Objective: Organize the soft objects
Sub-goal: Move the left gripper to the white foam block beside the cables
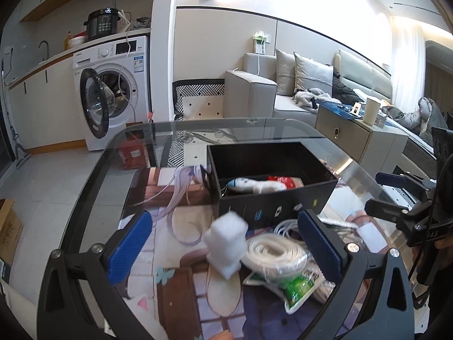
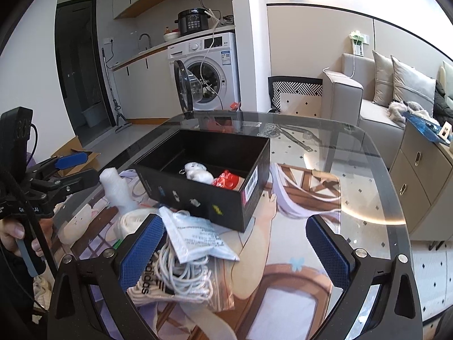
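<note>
A black box (image 1: pixel 283 208) (image 2: pixel 198 195) stands on the glass table and holds a white plush toy (image 2: pixel 198 172) (image 1: pixel 254 184) and a red soft item (image 2: pixel 226 180) (image 1: pixel 281 180). My left gripper (image 1: pixel 223 245) is open, its blue pads either side of a white foam piece (image 1: pixel 226 243) (image 2: pixel 116 187) that stands between them, touching neither. A rolled white strap (image 1: pixel 273 250), a green packet (image 1: pixel 300 286), a white sachet (image 2: pixel 195 235) and a bagged white cable (image 2: pixel 184 277) lie in front of the box. My right gripper (image 2: pixel 236 250) is open and empty above this pile.
A printed mat (image 2: pixel 283 283) covers the near part of the glass table (image 2: pixel 376 181). A washing machine (image 1: pixel 113 90) with its door open stands behind, a sofa (image 1: pixel 283 90) and a cabinet (image 2: pixel 424 181) to the right. A cardboard box (image 1: pixel 8 226) sits on the floor.
</note>
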Action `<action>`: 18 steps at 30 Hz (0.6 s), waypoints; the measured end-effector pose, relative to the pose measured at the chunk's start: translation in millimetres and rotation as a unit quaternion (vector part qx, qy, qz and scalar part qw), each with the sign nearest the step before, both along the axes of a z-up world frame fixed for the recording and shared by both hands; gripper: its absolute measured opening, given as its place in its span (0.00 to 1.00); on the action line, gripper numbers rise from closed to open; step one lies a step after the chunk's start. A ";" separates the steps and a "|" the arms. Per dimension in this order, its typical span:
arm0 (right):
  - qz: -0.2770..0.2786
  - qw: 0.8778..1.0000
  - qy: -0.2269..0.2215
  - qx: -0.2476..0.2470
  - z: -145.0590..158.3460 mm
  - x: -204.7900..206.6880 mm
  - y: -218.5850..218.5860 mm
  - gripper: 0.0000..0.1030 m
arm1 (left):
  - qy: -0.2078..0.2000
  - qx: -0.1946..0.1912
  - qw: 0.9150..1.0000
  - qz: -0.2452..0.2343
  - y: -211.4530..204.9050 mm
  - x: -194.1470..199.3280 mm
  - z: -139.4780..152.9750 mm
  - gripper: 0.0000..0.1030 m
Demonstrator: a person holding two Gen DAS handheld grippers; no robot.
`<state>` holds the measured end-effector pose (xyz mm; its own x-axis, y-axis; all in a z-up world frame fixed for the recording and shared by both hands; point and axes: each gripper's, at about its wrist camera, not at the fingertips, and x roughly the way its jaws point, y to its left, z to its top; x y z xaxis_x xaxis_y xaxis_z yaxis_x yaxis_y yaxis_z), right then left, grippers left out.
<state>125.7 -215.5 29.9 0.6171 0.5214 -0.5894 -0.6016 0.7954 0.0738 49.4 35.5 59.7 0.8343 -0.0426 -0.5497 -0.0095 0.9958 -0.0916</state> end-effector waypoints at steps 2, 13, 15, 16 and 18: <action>0.001 1.000 0.002 -0.001 -2.2 -3.6 -0.7 1.00 | 0.004 -0.002 1.000 0.001 0.3 -3.3 -4.5 1.00; 0.007 1.000 0.018 -0.012 -14.8 -21.8 -3.6 1.00 | 0.024 -0.008 1.000 0.005 1.1 -12.9 -27.1 1.00; 0.006 1.000 0.022 -0.012 -17.5 -22.9 -4.3 1.00 | 0.028 -0.008 1.000 0.005 0.8 -14.4 -30.3 1.00; 0.005 1.000 0.025 -0.012 -18.8 -23.2 -4.5 1.00 | 0.030 -0.009 0.999 0.005 1.0 -14.5 -32.0 1.00; 0.006 0.999 0.029 -0.013 -22.0 -24.5 -5.1 1.00 | 0.034 -0.010 0.999 0.006 1.0 -14.7 -35.2 1.00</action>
